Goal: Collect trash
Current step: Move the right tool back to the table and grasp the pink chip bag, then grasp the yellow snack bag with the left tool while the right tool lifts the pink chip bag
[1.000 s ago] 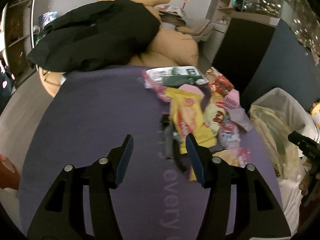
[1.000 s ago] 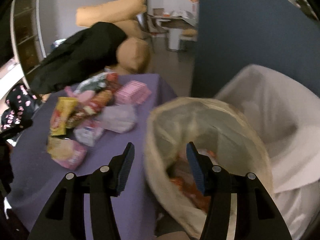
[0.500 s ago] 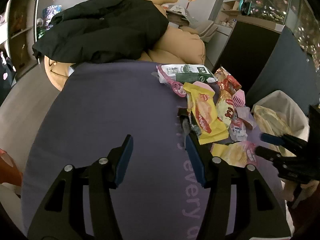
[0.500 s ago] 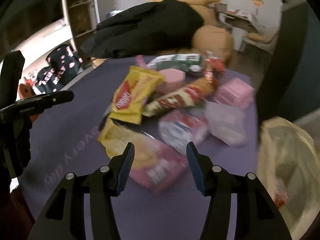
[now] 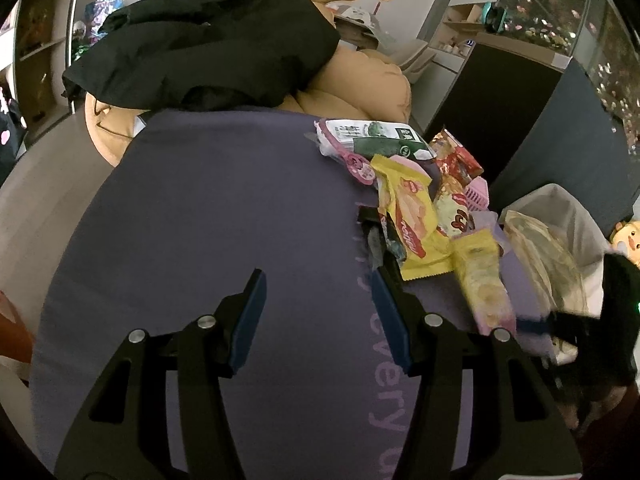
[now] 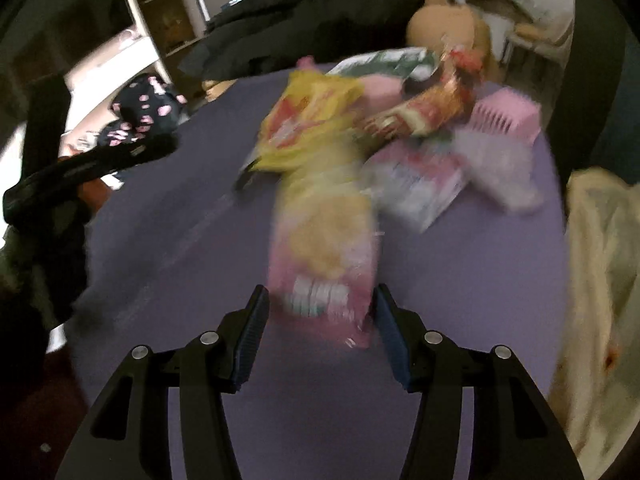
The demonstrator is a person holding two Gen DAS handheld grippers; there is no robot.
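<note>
Snack wrappers lie heaped on a purple cloth-covered table (image 5: 220, 220). Among them are a yellow packet (image 5: 412, 216), a green-and-white packet (image 5: 372, 138), a red wrapper (image 5: 456, 160) and a pink box (image 5: 476, 194). My right gripper (image 6: 320, 320) is open, and the lower end of a pink-and-yellow packet (image 6: 324, 248) lies between its fingers, blurred. The left wrist view shows that packet (image 5: 484, 280) with the right gripper (image 5: 560, 328) at its near end. My left gripper (image 5: 318, 312) hangs open over bare cloth, just left of a black wrapper (image 5: 376, 240).
A lined trash bag (image 5: 540, 248) stands open off the table's right edge, also at the right of the right wrist view (image 6: 600, 260). A black jacket (image 5: 208, 40) lies on tan cushions behind the table. A dark partition (image 5: 560, 140) rises at the right.
My right gripper swung from above the trash bag over to the wrapper pile and came down around the pink-and-yellow packet. The left gripper barely shifted and stayed open.
</note>
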